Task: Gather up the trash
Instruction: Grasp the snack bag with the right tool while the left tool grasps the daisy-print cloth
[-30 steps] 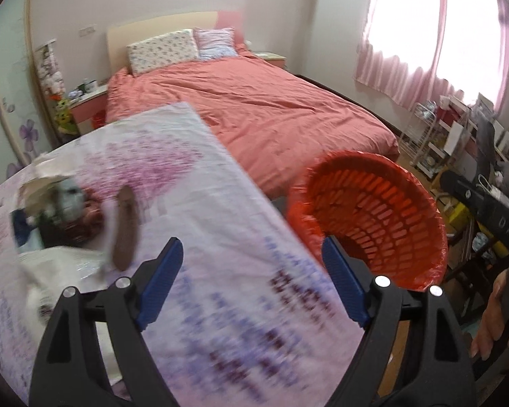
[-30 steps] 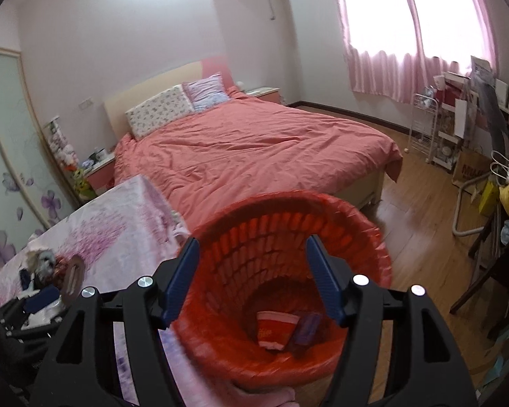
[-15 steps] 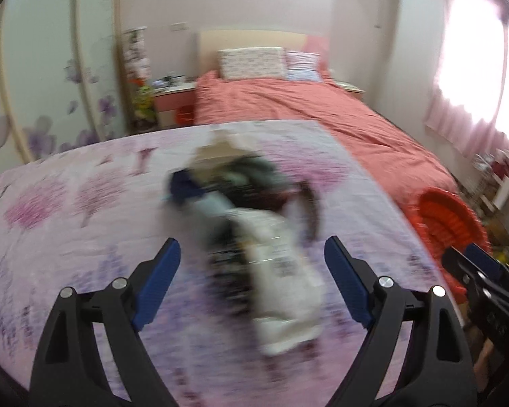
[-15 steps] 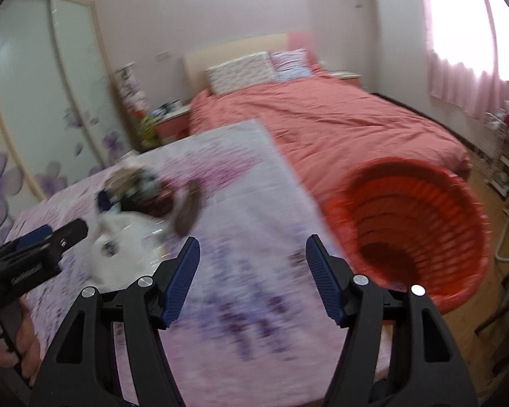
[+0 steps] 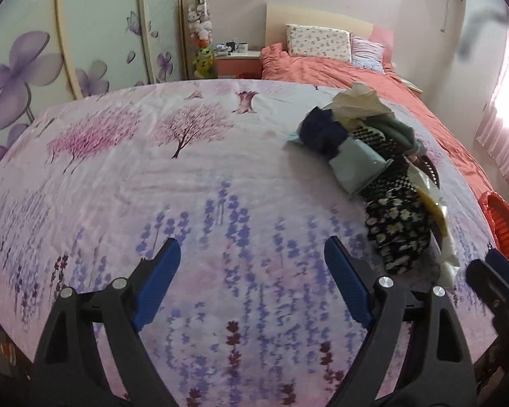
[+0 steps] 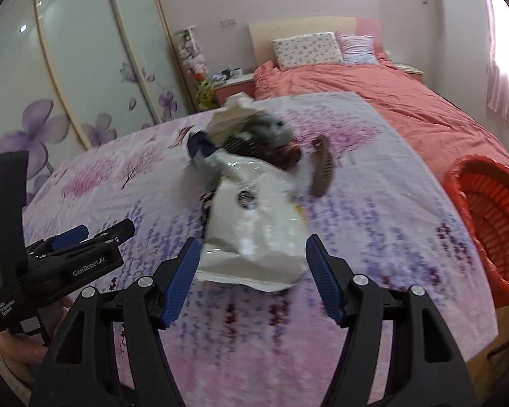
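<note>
I've swung both tools away from the red basket (image 6: 485, 224). A second ago my right gripper (image 6: 251, 278) looked straight down into that basket, with a red cup lying at the bottom; now the basket sits off to the right of the right view, and the gripper faces the white plastic bag (image 6: 258, 224) at the near end of the trash pile. My left gripper (image 5: 251, 281) had the basket just ahead on its right; now only a sliver of it (image 5: 502, 227) shows at the far right edge, the pile (image 5: 366, 156) lies between basket and gripper, and bare flowered cloth (image 5: 152, 169) fills the space ahead of the jaws
</note>
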Demonstrator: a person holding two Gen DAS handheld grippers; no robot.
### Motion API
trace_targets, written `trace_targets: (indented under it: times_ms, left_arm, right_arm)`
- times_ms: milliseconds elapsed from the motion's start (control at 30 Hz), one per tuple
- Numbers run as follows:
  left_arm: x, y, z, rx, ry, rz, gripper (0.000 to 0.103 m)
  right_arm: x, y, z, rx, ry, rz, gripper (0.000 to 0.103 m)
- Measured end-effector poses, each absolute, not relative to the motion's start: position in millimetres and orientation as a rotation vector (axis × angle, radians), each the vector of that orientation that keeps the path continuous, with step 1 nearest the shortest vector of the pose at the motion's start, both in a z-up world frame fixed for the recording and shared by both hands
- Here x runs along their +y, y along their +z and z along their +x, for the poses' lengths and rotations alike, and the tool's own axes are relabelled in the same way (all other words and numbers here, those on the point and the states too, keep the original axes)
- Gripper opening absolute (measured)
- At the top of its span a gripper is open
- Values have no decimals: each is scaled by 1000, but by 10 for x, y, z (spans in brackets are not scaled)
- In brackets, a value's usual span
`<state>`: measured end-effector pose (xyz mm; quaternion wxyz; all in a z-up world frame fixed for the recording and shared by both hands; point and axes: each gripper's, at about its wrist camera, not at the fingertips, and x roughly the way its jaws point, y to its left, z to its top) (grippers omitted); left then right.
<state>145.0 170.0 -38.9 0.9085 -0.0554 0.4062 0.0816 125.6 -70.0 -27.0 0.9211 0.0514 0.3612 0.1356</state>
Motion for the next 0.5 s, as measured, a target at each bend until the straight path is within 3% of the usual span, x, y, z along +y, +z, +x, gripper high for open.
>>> trace_targets:
  times_ms: [267,500]
  left_arm:
    - [1625,-465,1455,849,137,-112,85]
    - [1470,-482,1499,857,103,-115,85]
  right_arm:
    - [-472,-357,1309,748,223,-5,64]
    - [-826,-322,1373,742,155,76,50]
